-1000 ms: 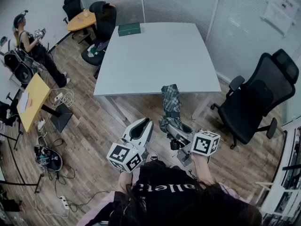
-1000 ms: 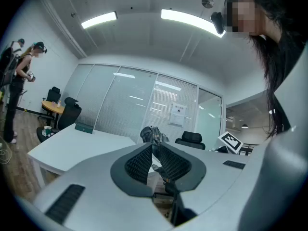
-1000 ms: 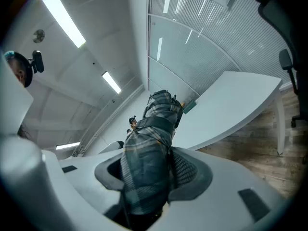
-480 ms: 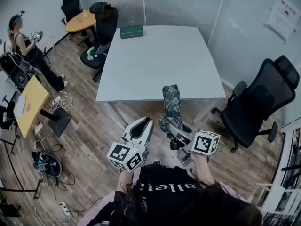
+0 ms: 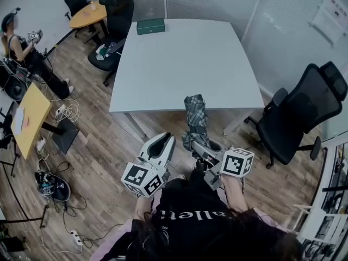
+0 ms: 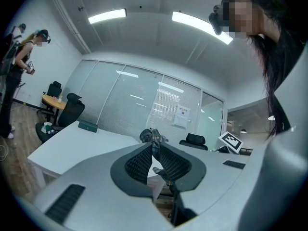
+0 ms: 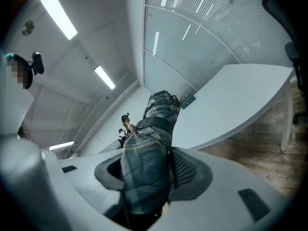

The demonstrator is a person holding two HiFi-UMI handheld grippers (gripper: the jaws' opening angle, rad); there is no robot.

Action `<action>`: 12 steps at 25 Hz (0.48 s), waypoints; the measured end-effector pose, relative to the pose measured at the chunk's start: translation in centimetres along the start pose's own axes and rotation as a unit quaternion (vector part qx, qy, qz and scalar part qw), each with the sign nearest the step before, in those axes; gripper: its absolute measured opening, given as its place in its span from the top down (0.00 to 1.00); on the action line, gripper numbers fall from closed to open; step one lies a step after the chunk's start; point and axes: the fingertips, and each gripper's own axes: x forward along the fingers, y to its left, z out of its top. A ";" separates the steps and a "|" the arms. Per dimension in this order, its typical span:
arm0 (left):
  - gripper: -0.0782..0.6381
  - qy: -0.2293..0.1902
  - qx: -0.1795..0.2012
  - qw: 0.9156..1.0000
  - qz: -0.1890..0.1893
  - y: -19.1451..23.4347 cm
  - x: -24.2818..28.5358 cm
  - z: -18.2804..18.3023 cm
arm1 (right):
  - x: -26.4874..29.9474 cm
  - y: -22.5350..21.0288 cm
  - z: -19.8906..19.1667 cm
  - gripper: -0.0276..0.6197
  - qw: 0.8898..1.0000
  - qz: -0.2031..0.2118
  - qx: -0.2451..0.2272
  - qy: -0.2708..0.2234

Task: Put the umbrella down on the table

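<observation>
A folded plaid umbrella (image 5: 194,118) stands almost upright in front of the near edge of the white table (image 5: 185,64), its tip just over that edge. My right gripper (image 5: 200,146) is shut on its lower part. In the right gripper view the plaid cloth (image 7: 150,143) fills the gap between the pads, with the table (image 7: 231,100) beyond it. My left gripper (image 5: 161,146) hovers to the left of the umbrella, apart from it. In the left gripper view its pads (image 6: 139,160) meet at the tips with nothing between them, and the umbrella top (image 6: 153,135) shows beyond.
A green box (image 5: 150,26) lies at the table's far edge. A black office chair (image 5: 299,113) stands at the right, other chairs (image 5: 117,20) and a round table (image 5: 89,15) at the far left. A person (image 5: 22,48) stands by a yellow desk (image 5: 24,118). Cables lie on the floor.
Both grippers and the held umbrella have moved forward toward the table's near edge. The grip on the umbrella is unchanged.
</observation>
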 end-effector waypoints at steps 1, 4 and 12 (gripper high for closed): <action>0.80 0.000 -0.003 1.000 0.002 0.1 -0.1 0.1 | 0.1 0.1 0.0 0.63 1.000 -0.001 0.000 0.003; 0.80 -0.001 -0.009 1.000 0.007 0.7 0.1 0.5 | 0.9 0.0 0.6 0.63 1.000 0.002 0.002 0.011; 0.80 -0.007 -0.013 0.999 0.043 5.1 2.1 1.4 | 5.6 -1.9 2.8 0.63 0.999 0.020 0.005 0.038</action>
